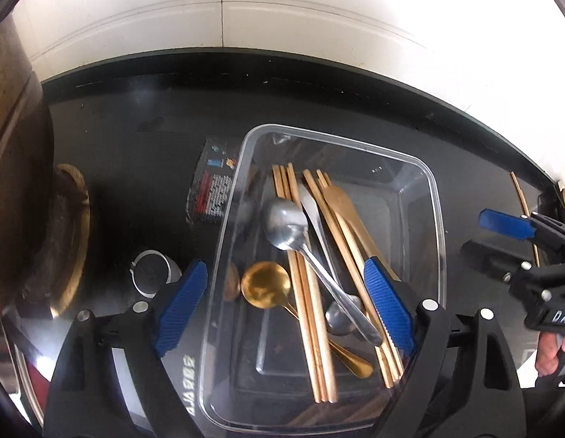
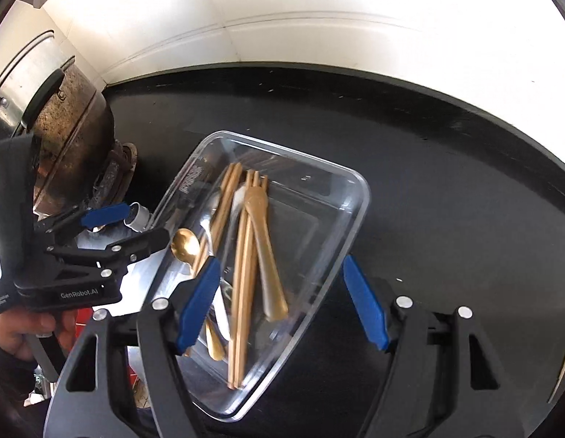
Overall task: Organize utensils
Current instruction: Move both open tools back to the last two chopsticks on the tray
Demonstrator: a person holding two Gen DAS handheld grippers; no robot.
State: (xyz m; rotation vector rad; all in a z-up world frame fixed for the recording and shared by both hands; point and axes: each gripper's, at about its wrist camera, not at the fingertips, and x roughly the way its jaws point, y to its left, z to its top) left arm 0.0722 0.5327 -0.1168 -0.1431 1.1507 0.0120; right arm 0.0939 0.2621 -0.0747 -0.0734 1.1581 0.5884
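Note:
A clear plastic container (image 1: 441,219) stands on the black counter. It holds wooden chopsticks (image 1: 311,310), a silver spoon (image 1: 286,222), a gold spoon (image 1: 266,284) and a flat gold utensil (image 1: 344,200). My left gripper (image 1: 285,264) is open just above it, one finger outside the left wall and one over the chopsticks, gripping nothing. The right gripper (image 1: 490,239) shows at the right edge. In the right wrist view my right gripper (image 2: 280,260) is open astride the container's (image 2: 359,211) right rim, over the chopsticks (image 2: 242,292) and beside the gold spoon (image 2: 185,242). The left gripper (image 2: 136,226) hangs open at the container's left.
A large stained metal pot (image 1: 19,182) (image 2: 70,135) stands at the left on a burner. A small metal cup (image 1: 151,273) sits beside the container. A printed label (image 1: 213,189) lies on the counter. White tiled wall (image 1: 282,18) runs behind. A person's hand (image 2: 19,328) holds the left gripper.

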